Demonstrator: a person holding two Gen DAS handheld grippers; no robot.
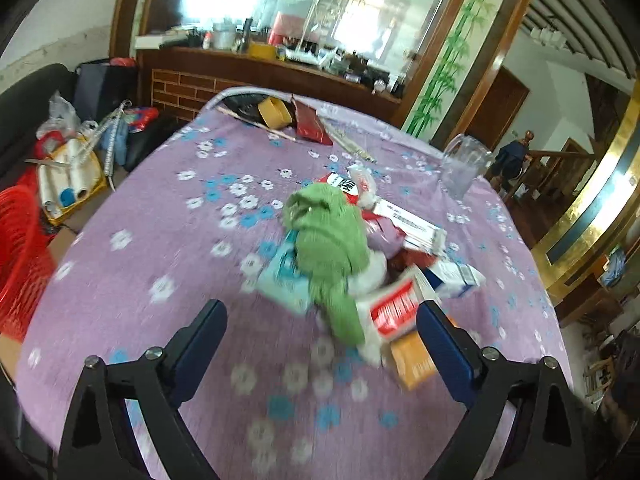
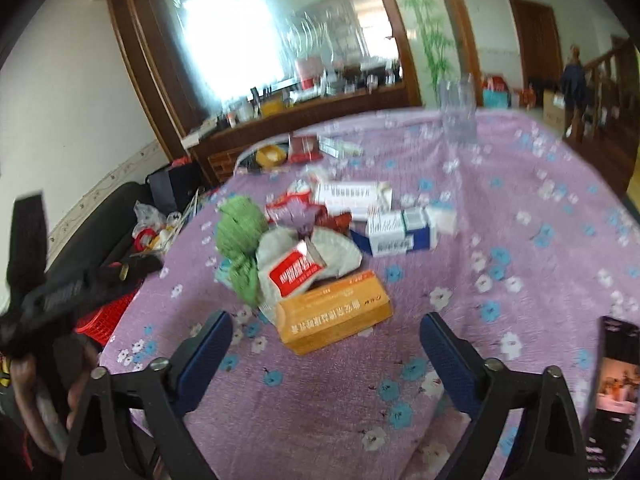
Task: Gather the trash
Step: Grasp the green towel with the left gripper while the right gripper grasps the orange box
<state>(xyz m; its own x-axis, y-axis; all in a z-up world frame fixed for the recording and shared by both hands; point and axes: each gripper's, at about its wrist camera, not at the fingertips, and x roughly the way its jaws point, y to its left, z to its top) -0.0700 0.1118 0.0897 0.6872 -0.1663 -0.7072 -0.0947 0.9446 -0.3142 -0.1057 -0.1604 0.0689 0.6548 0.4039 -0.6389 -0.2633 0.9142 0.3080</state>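
Both claws stand wide with nothing between their blue pads, which suits a reach toward loose, bulky litter. The left claw points down at the near end of the trash pile, and the right claw points at the orange box that lies closest to it.

The trash sits heaped together near the middle of the surface, on its purple flowered cloth. A crumpled green cloth drapes over the left side of the heap, half covering a pale blue packet. A red-and-white carton leans on grey-white crumpled wrapping just behind the orange box. Flat white medicine boxes lie at the far right of the pile.

A red basket stands beside the surface on the left, a likely place for the litter. A clear plastic jug stands well apart, near the far edge, and looks like no part of the trash.
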